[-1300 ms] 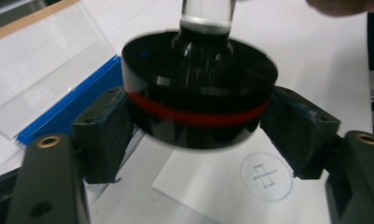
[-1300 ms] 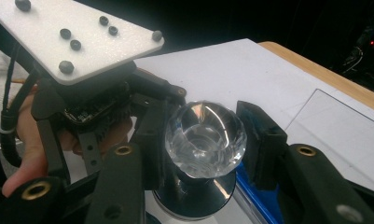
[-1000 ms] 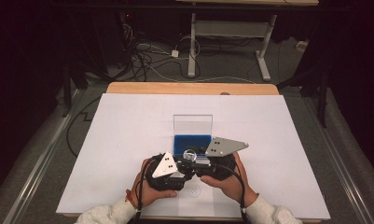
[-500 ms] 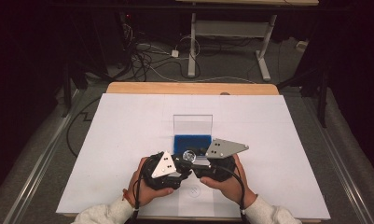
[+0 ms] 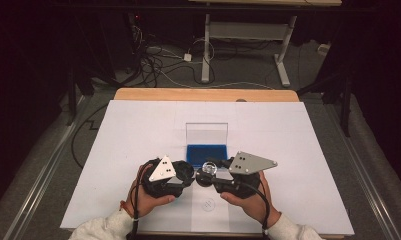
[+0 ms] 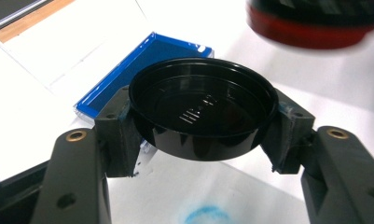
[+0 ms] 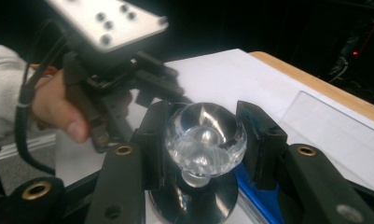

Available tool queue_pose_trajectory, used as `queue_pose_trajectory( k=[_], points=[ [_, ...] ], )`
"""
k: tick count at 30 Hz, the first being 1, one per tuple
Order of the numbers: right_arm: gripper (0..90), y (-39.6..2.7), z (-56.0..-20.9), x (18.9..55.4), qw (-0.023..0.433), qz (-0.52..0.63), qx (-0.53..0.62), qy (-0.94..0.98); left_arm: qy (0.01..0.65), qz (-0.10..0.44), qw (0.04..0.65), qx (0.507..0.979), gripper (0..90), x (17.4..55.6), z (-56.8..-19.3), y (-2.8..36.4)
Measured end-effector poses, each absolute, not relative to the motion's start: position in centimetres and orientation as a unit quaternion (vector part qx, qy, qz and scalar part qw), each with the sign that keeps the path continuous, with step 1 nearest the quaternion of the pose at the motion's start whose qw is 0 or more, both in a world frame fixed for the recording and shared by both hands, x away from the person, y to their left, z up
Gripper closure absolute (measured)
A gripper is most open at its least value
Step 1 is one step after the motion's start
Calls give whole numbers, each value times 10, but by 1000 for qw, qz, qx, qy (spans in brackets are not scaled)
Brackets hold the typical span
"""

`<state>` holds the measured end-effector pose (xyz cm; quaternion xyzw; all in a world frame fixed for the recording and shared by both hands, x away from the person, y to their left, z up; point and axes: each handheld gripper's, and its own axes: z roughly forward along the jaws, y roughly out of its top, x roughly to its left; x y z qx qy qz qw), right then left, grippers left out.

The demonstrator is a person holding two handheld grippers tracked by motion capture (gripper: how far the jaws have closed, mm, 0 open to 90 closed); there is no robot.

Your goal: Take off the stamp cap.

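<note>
Print mark: a faint round imprint [image 5: 208, 204] sits on the white surface [image 5: 298, 135] between the person's hands; in the left gripper view a blue smudge [image 6: 205, 217] lies just below the jaws.
Left claw: the left claw [image 6: 201, 126] is clenched on a round black cap [image 6: 201, 107], gripped across its width with the hollow side facing the camera, held clear of the surface.
Right claw: the right claw [image 7: 205, 140] is clamped on the faceted clear knob [image 7: 205, 133] of a hand stamp, whose shiny round base [image 7: 194, 200] hangs below the pads.
Step in hand: judged to be uncapping, the cap drawn aside from the stamp, which shows blurred and red-rimmed at the top of the left gripper view.
Ink pad: the blue ink pad [image 5: 206, 152] lies just beyond both claws, with its clear lid [image 5: 206, 132] standing open behind it.
Doing it well: the cap should travel sideways, level, until it is well apart from the stamp, then be set down away from the pad.
Stamp handling: the knob is smooth and rounded, so the right claw needs a firm squeeze and an upright stem before pressing down flat on the blue pad.
Risk: a tilted stamp would likely ink unevenly or nudge the pad's tray.
</note>
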<state>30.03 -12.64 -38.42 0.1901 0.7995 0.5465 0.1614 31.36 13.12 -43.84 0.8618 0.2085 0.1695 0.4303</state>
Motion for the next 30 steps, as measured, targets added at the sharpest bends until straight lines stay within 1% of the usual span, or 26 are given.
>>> queue_pose_trajectory(
  k=[3, 16, 30],
  points=[
    [573, -130, -384, 300, 170, 540, 190, 802, 212, 169, 428, 862, 372, 315, -440, 134],
    [573, -148, -386, 303, 180, 517, 205, 812, 216, 192, 406, 867, 372, 318, -440, 149],
    [573, -169, -389, 306, 185, 498, 220, 818, 228, 212, 391, 866, 372, 310, -443, 186]
  ],
)
